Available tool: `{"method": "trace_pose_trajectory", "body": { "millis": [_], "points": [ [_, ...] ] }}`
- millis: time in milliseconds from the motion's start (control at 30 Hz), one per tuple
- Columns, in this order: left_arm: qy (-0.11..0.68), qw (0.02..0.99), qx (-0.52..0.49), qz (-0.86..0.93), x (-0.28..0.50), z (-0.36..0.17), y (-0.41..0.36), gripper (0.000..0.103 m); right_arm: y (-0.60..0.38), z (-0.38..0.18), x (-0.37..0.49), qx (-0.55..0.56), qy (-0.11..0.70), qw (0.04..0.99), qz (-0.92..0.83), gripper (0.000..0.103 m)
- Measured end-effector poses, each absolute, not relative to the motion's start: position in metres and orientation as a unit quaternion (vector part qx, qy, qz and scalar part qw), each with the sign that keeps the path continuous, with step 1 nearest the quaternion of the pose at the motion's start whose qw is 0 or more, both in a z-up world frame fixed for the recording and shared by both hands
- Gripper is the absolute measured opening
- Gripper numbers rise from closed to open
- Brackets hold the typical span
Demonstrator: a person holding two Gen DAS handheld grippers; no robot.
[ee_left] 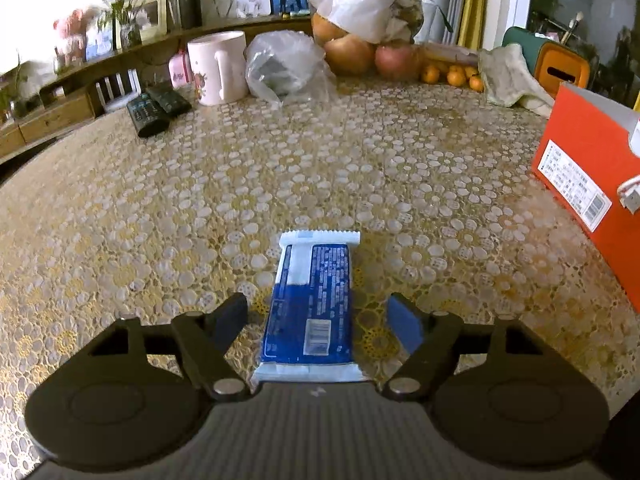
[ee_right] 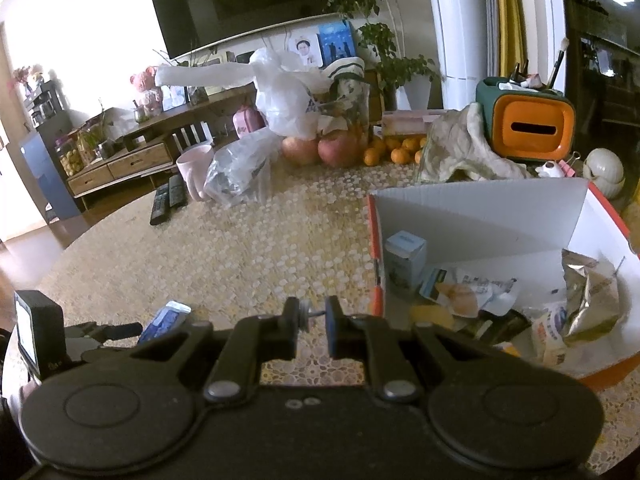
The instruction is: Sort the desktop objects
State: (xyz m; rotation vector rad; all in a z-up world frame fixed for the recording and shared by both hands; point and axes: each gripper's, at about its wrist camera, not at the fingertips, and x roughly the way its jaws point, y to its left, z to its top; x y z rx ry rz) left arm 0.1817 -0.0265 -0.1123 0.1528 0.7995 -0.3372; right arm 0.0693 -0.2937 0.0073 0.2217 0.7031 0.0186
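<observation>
A blue and white snack packet [ee_left: 316, 268] lies flat on the lace-patterned tablecloth [ee_left: 280, 168], lengthwise between the fingers of my left gripper [ee_left: 316, 306]. That gripper is open, and both pads stand clear of the packet's sides. From the right wrist view the same packet [ee_right: 166, 318] shows at the lower left. My right gripper [ee_right: 316, 320] hovers over the table with its jaws shut and nothing in them, just left of the orange cardboard box [ee_right: 376, 248]. The box holds a small blue carton [ee_right: 404, 260] and several snack packets [ee_right: 472, 292].
The orange box [ee_left: 588, 168] stands at the right. Along the far edge are two remotes [ee_left: 156, 108], a pink mug [ee_left: 218, 66], a clear plastic bag [ee_left: 284, 66], apples [ee_left: 372, 56], tangerines [ee_left: 456, 74], a cloth [ee_left: 508, 76] and a green-orange holder [ee_right: 524, 124].
</observation>
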Motion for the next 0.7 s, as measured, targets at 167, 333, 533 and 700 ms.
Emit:
{"method": "trace_pose_trajectory", "body": {
  "millis": [167, 333, 533, 700],
  "points": [
    [0.383, 0.906, 0.073, -0.166, 0.181, -0.109, -0.028, 0.047, -0.294, 0.006, 0.070, 0.109, 0.345, 0.932, 0.008, 0.012],
    [0.377, 0.910, 0.067, -0.160, 0.178, -0.106, -0.027, 0.035, -0.295, 0.007, 0.070, 0.109, 0.342, 0.933, 0.008, 0.012],
    [0.358, 0.915, 0.062, -0.174, 0.167, -0.084, -0.038, 0.035, -0.299, 0.013, 0.065, 0.112, 0.333, 0.936, 0.006, 0.012],
    [0.337, 0.918, 0.061, -0.202, 0.152, -0.053, -0.058, 0.035, -0.306, 0.021, 0.055, 0.120, 0.320, 0.940, 0.001, 0.012]
  ]
}}
